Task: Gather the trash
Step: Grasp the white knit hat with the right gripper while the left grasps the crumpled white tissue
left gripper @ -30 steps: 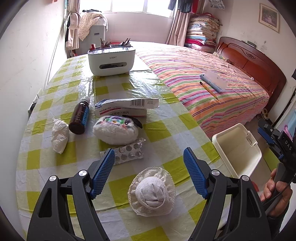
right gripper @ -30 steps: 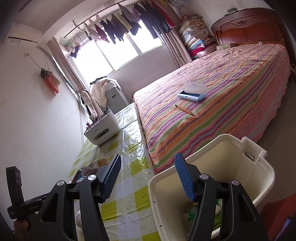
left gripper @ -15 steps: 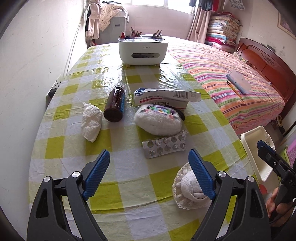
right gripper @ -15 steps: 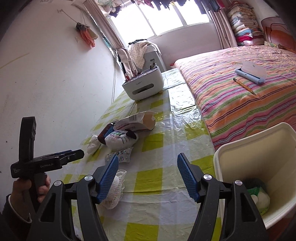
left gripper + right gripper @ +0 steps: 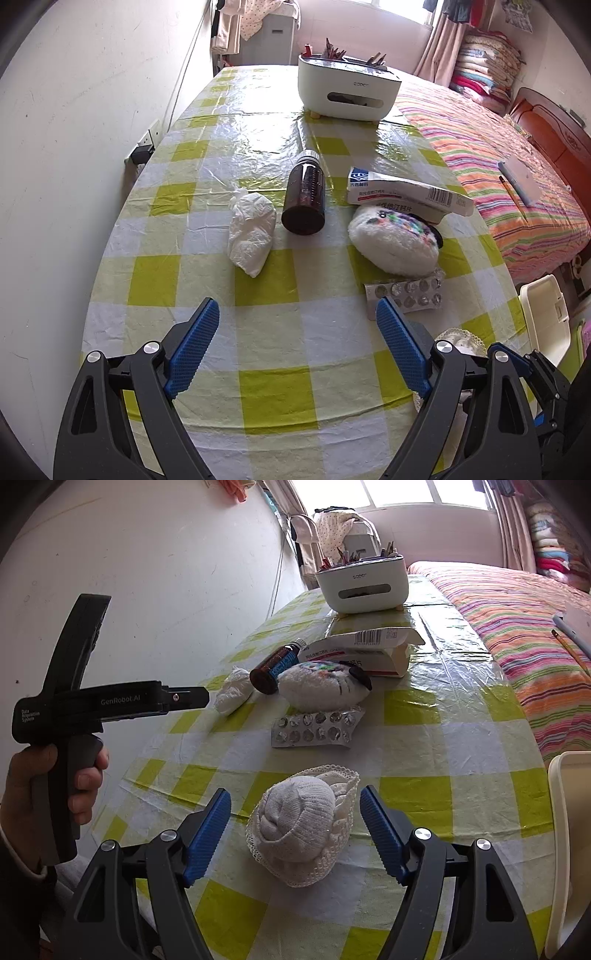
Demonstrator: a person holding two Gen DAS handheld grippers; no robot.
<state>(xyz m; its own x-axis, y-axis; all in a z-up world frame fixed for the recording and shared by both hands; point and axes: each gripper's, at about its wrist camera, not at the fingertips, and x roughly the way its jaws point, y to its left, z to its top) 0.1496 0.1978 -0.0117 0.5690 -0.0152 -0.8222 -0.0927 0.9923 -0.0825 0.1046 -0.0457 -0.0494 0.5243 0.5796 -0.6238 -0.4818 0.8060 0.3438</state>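
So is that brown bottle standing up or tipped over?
Tipped over. The brown bottle lies on its side on the tablecloth, beside the white crumpled bag.

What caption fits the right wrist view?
Open right gripper flanks a rolled white sock on the checked tablecloth.

- A white organizer box (image 5: 349, 92) stands at the far end of the desk (image 5: 207, 280), pens and small tools sticking up from its top.
- A bed (image 5: 517, 177) with a striped cover runs along the desk's right side; a flat pale case (image 5: 521, 181) and a pencil (image 5: 511, 197) lie on it.
- Folded blankets (image 5: 484, 62) are stacked at the far right.
- A wall socket (image 5: 146, 147) sits on the left wall.
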